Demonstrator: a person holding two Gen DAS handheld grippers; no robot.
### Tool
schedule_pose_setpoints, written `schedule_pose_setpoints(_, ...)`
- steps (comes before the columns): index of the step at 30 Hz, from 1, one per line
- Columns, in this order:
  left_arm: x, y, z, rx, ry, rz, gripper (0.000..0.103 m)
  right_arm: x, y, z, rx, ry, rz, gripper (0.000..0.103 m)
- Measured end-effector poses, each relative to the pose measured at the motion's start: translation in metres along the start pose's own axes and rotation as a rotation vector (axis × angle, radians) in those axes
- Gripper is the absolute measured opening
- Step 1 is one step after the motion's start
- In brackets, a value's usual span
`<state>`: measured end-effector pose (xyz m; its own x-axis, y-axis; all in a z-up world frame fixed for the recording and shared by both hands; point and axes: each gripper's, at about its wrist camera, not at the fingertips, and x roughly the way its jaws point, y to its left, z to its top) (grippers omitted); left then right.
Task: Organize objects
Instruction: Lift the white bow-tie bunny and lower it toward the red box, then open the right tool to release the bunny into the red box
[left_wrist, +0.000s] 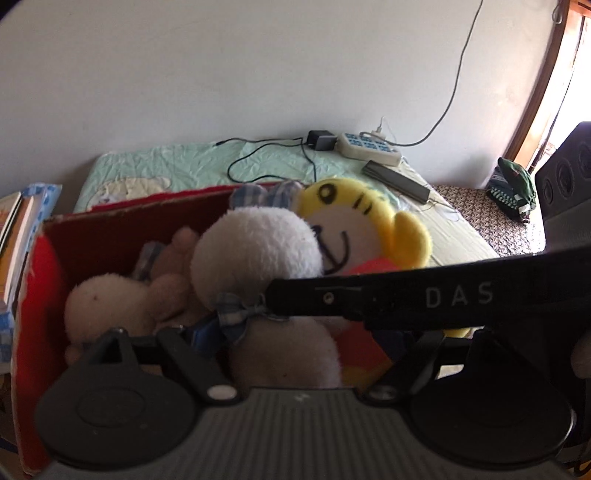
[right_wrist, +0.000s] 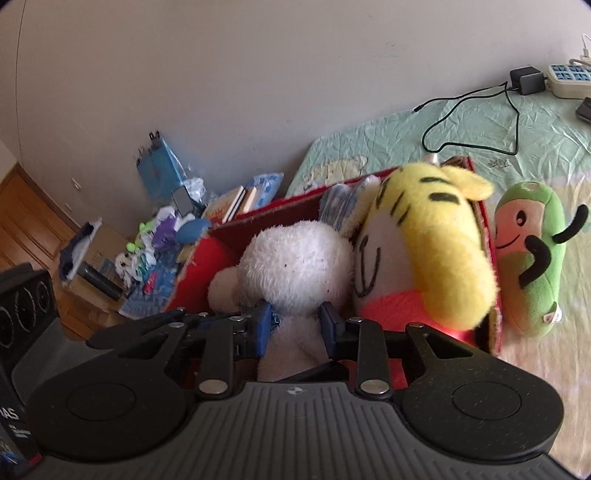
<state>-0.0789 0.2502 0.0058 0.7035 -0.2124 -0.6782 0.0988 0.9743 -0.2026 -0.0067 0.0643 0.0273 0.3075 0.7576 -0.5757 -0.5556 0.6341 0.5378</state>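
A red cardboard box (left_wrist: 40, 295) (right_wrist: 218, 251) stands on the bed with several plush toys in it. My right gripper (right_wrist: 295, 325) is shut on the white plush rabbit (right_wrist: 299, 266) (left_wrist: 255, 251), its blue pads (right_wrist: 263, 325) squeezing the neck just above the box. A yellow tiger plush (right_wrist: 436, 251) (left_wrist: 354, 221) leans against the rabbit, and a beige bear (left_wrist: 170, 273) lies deeper in the box. My left gripper (left_wrist: 295, 343) is open over the box, its linkages splayed wide and its fingertips hidden. The right gripper's black body (left_wrist: 424, 295) crosses the left wrist view. A green plush (right_wrist: 532, 258) lies on the bed beside the box.
A power strip (left_wrist: 369, 147), an adapter (left_wrist: 321, 140) with a black cable (right_wrist: 476, 122), and a dark flat bar (left_wrist: 399, 181) lie on the bed near the wall. Books (right_wrist: 232, 203) and cluttered boxes (right_wrist: 110, 258) sit left of the bed. A black device (left_wrist: 569, 173) stands at right.
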Motion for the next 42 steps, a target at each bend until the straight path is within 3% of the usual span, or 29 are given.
schedule_pose_setpoints(7,0.003,0.005,-0.006,-0.019,0.023,-0.001,0.085,0.006,0.007,-0.005,-0.043,0.025,-0.048,0.032)
schedule_pose_setpoints(15,-0.005,-0.002,-0.005,0.012,0.009,0.033,0.094,-0.016,0.002,-0.013,0.026,-0.058,-0.066,0.037)
schedule_pose_setpoints(25,-0.003,-0.021,0.004,0.019,0.098,0.215,0.094,-0.044,-0.002,-0.019,0.074,-0.145,-0.126,0.038)
schedule_pose_setpoints(37,-0.02,-0.052,0.006,-0.022,0.08,0.414,0.095,-0.072,-0.013,-0.019,0.051,-0.151,-0.118,0.042)
schedule_pose_setpoints(42,-0.023,-0.067,0.009,-0.051,0.104,0.452,0.095,-0.093,-0.013,-0.021,0.013,-0.185,-0.119,0.044)
